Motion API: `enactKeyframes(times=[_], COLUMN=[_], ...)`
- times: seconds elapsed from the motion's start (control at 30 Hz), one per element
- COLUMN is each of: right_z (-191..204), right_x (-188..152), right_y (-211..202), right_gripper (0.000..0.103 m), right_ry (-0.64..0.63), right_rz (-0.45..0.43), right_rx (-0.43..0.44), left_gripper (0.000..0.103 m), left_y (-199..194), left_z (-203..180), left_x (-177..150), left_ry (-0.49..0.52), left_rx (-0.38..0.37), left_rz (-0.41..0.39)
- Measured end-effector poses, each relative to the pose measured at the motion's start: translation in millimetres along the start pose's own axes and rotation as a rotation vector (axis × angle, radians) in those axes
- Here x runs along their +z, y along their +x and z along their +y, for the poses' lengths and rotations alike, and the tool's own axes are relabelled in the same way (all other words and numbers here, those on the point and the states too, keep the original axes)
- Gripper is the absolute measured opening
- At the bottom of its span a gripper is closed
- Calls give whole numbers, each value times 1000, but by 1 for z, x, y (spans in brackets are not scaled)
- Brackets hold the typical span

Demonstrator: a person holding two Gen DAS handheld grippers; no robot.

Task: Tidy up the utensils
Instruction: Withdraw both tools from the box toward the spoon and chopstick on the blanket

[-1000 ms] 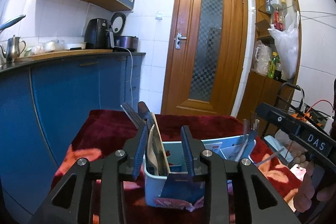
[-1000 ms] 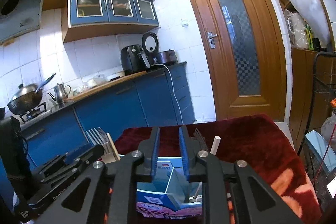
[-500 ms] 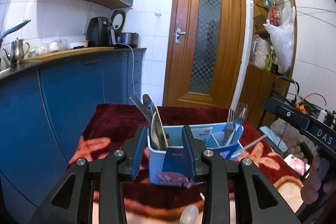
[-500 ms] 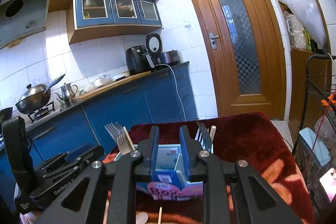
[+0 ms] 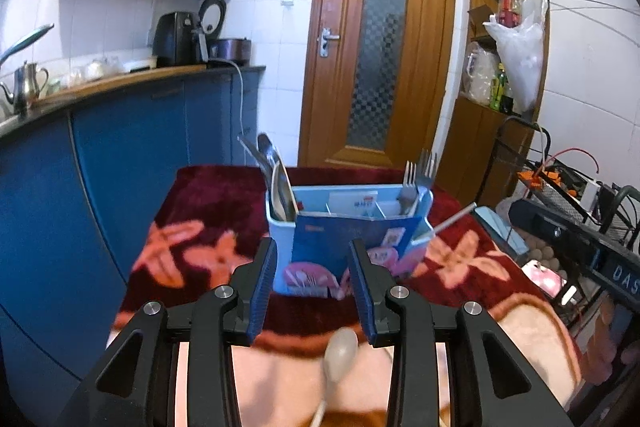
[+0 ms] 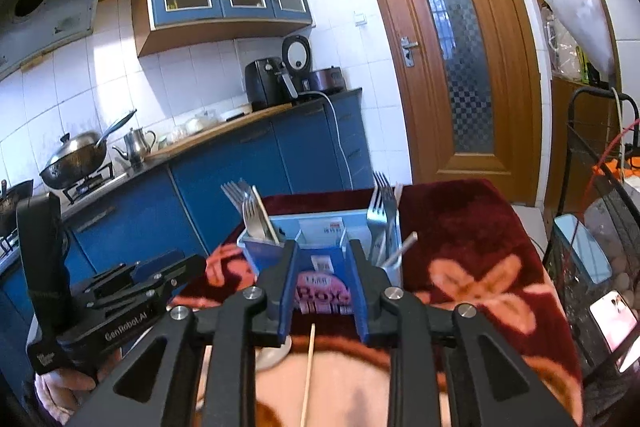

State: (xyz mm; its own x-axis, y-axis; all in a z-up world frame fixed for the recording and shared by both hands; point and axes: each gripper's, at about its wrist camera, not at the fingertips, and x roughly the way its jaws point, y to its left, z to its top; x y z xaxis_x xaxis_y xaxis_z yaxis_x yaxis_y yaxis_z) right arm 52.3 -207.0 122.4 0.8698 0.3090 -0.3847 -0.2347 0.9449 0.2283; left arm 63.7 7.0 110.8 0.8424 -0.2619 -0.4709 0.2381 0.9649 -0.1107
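Both grippers have drawn back from the blue caddy, which a second ago sat right up between their fingers and now stands clear ahead of them on the red floral cloth. The left gripper is part-spread with nothing between its blue pads; the right gripper is narrower, its jaws have just been opening, and it too is empty.

What matters next, I'd judge, lies low and close. A pale spoon rests on the cloth just below the left gripper's fingertips — bowl towards the caddy, handle running back under the tool, so its long axis sits nearly in line with the fingers. From the right wrist a thin wooden chopstick lies much the same way under the right gripper, with the spoon's bowl peeping out to its left. Each hand seems nearest its own piece, and a pinch across either one would call for dipping the tool down.

In the caddy, spoons stand at the left end and forks at the right, with a white stick leaning out.

Around it: blue kitchen cabinets, a wooden door, a wire rack on the right.
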Motion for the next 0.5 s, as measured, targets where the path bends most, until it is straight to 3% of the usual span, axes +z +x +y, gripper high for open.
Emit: enactKeyframes(times=[0.5], right_z=[-3], right_x=[-51], right_y=[3], right_gripper=[29], right_ry=[39], right_rz=[116], right_rx=[17], left_gripper=[38], left_y=[-2], left_z=[-1], left_x=[-31], left_ry=[11], left_rx=[20], left_rz=[115])
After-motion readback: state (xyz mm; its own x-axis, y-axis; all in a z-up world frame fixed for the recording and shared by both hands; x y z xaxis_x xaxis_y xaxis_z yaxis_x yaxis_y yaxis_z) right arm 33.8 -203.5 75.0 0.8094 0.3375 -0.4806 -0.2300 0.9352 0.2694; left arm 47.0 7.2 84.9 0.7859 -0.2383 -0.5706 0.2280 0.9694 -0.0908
